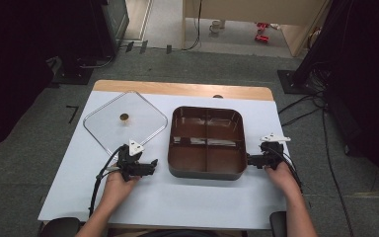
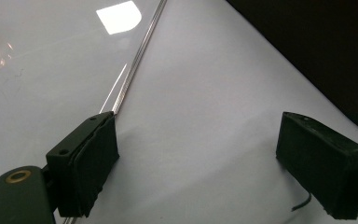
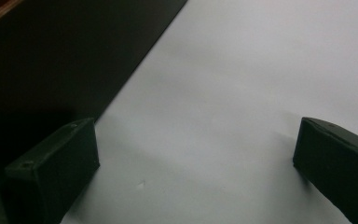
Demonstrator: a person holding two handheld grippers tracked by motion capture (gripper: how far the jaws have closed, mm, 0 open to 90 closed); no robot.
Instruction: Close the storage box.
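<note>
A dark brown square tray [image 1: 206,112] with several compartments sits mid-table; its dark side wall [image 2: 317,51] [image 3: 60,60] appears in both gripper views. A clear square lid [image 1: 103,129] with a small brass knob [image 1: 124,117] lies flat to its left, its edge [image 2: 140,56] running past my left jaw. My left gripper [image 1: 151,165] rests on the white table between lid and tray, jaws wide open [image 2: 200,163] with nothing between them. My right gripper [image 1: 250,159] rests at the tray's right front corner, open [image 3: 196,172] over bare table.
The white table surface [image 1: 177,197] has a wooden strip [image 1: 182,89] at its far edge. Cables trail from both grippers. Beyond the table are dark stands, floor cables [image 1: 306,106] and small items on the floor.
</note>
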